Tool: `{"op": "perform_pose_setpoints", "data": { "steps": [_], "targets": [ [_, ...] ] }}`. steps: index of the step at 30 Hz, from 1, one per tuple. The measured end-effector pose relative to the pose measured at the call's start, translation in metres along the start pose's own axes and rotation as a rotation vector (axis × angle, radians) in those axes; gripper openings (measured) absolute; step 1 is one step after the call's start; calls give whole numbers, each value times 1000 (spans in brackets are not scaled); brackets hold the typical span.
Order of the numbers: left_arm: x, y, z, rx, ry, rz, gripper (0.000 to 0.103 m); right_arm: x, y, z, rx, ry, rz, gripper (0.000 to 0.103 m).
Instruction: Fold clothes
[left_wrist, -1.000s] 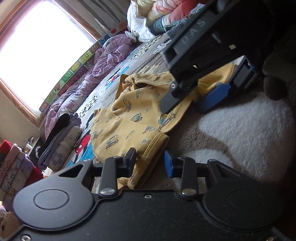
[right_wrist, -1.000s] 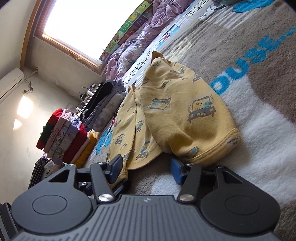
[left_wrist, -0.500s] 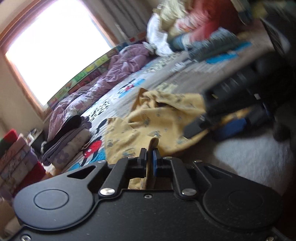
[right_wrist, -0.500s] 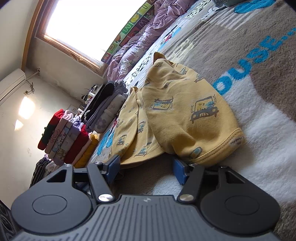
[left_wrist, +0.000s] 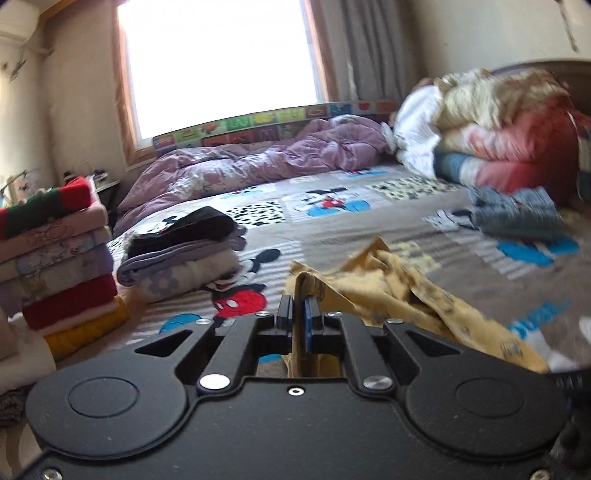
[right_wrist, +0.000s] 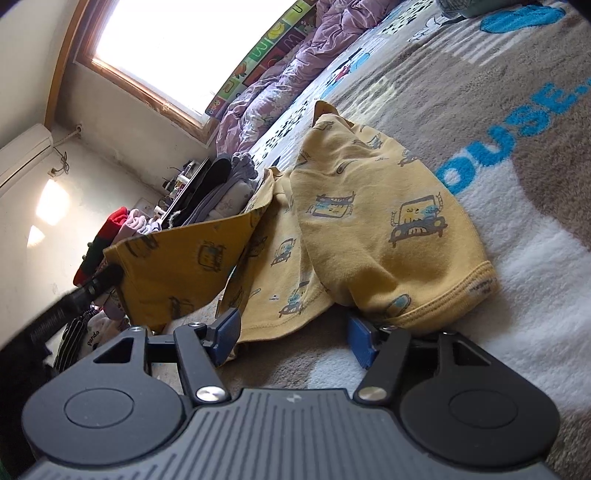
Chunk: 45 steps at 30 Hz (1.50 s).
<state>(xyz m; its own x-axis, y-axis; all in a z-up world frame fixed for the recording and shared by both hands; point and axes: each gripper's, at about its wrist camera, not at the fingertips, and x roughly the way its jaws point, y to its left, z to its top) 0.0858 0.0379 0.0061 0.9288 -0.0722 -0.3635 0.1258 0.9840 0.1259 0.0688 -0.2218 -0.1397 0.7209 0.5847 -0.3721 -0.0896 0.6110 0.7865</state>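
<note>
A yellow garment (right_wrist: 388, 221) printed with little cars lies crumpled on the cartoon blanket (right_wrist: 517, 92). My left gripper (left_wrist: 298, 314) is shut on one edge of the yellow garment (left_wrist: 399, 295), with cloth pinched between its pads and hanging below them. In the right wrist view that pinched corner (right_wrist: 177, 266) is raised off the blanket as a taut flap, and the left gripper (right_wrist: 110, 275) shows as a dark blur at its left end. My right gripper (right_wrist: 293, 336) rests open and low at the near hem, its blue pads apart with the cloth's edge lying between them.
A tall stack of folded clothes (left_wrist: 55, 258) stands at the left, with a smaller grey and black folded pile (left_wrist: 181, 254) beside it. A purple duvet (left_wrist: 258, 158) lies under the window. Heaped bedding (left_wrist: 498, 125) and a folded blue-grey item (left_wrist: 517, 214) sit at the right.
My left gripper shut on the garment's edge, then rose and rolled level, lifting that corner off the blanket. The right gripper has stayed where it was.
</note>
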Motion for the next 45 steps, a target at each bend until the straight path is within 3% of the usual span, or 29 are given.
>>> {"op": "perform_pose_setpoints", "data": {
  "steps": [12, 25, 39, 45],
  "targets": [
    [34, 79, 34, -217, -2, 76, 4, 3, -2, 4, 39, 4, 5, 62],
    [68, 161, -9, -508, 71, 173, 4, 11, -7, 9, 41, 18, 24, 62],
    [85, 214, -49, -603, 73, 284, 1, 15, -3, 8, -58, 26, 23, 62],
    [89, 219, -63, -621, 106, 214, 3, 18, 0, 7, -91, 23, 18, 62]
  ]
}}
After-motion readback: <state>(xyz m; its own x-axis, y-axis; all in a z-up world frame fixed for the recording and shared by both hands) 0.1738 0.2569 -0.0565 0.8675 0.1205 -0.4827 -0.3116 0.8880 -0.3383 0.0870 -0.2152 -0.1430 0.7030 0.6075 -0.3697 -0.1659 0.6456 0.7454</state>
